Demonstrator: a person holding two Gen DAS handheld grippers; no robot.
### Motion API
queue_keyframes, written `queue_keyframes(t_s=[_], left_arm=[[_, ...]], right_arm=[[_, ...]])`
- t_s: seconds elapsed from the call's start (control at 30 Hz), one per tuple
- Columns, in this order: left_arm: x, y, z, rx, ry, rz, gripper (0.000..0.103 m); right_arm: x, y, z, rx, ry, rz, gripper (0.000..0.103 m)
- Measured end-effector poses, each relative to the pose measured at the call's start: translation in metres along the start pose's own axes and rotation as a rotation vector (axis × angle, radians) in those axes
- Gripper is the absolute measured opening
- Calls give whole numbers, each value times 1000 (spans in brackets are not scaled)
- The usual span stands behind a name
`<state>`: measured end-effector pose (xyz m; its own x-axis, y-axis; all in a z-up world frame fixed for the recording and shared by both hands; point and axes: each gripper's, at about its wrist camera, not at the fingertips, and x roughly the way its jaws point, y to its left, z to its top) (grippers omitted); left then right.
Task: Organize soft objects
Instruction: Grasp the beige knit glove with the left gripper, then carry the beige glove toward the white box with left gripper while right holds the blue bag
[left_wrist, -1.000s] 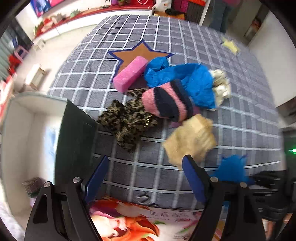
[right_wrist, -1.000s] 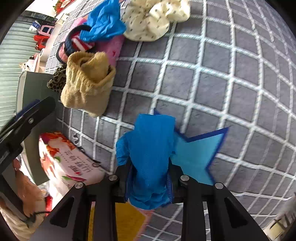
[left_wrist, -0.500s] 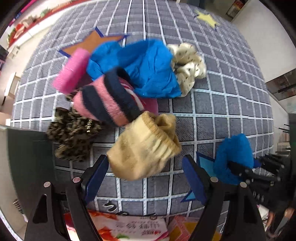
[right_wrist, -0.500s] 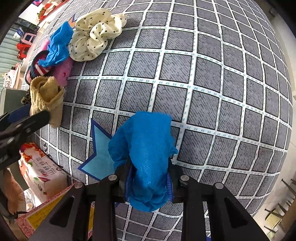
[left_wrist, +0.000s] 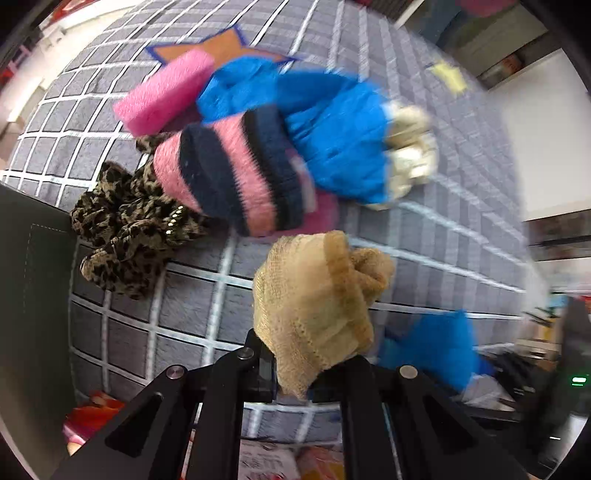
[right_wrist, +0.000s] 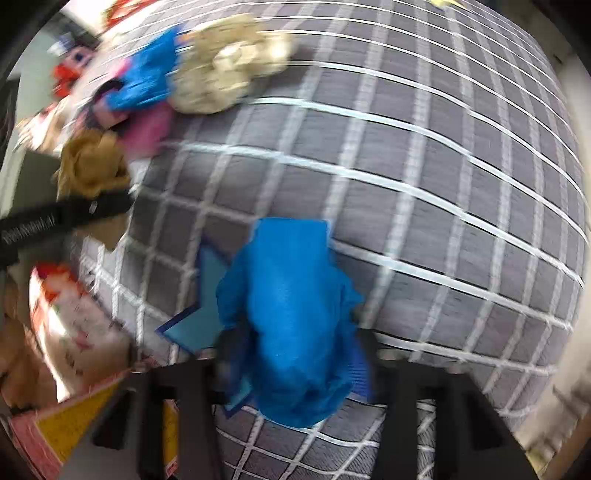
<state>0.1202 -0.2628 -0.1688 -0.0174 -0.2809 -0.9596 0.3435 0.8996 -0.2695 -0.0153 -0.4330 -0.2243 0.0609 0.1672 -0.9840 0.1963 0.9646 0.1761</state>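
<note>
Socks and scrunchies mostly lie heaped mid-mat (left_wrist: 461, 206). Left gripper (left_wrist: 293, 373) has just clamped the tan sock (left_wrist: 314, 295); right gripper (right_wrist: 291, 354), jaws just spreading, is letting the blue cloth (right_wrist: 288, 314) go near the mat's edge.

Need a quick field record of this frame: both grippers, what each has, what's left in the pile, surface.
left gripper: shut on tan sock
right gripper: jaws just opened; blue cloth between them, pads apparently clear
pile: striped sock, pink sponge, blue garment, leopard scrunchie, cream scrunchie
surface: grey checked blanket
image quality: motion blur in both views
</note>
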Motion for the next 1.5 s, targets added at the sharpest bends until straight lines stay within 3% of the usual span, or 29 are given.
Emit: queue_keyframes(t_s=[0.03,0.23,0.27,0.3,0.33,0.43,0.53,0.67,1.07,1.5], left_arm=[[-7,-2,-2,14,-23,-3,10],[-28,-4,-4,48,-72,61,10],[-29,0,-5,45,-77,67,10],[-30,3,-13,42,-85,75,10],[-36,8,-13,35,-91,80,10],[-39,20,-21,5,-106,65,11],[-45,23,-23,13,-123,104,11],[-46,26,-26,25,-116,140,11],[-69,43,-43,27,-128,119,11],[-87,65,-56,7,-155,115,11]], right_arm=[[1,5,-3,-14,-12,-4,65],[10,27,-5,-14,-16,-109,65],[11,29,-5,-9,-21,-119,57],[11,34,-4,0,-22,-153,42],[10,36,-1,26,-27,-168,20],[7,18,-4,141,1,-86,20],[1,18,-8,134,-8,-143,20],[-12,23,-10,150,-14,-117,20],[-62,74,18,136,-77,-114,20],[-101,117,26,92,-141,-112,20]])
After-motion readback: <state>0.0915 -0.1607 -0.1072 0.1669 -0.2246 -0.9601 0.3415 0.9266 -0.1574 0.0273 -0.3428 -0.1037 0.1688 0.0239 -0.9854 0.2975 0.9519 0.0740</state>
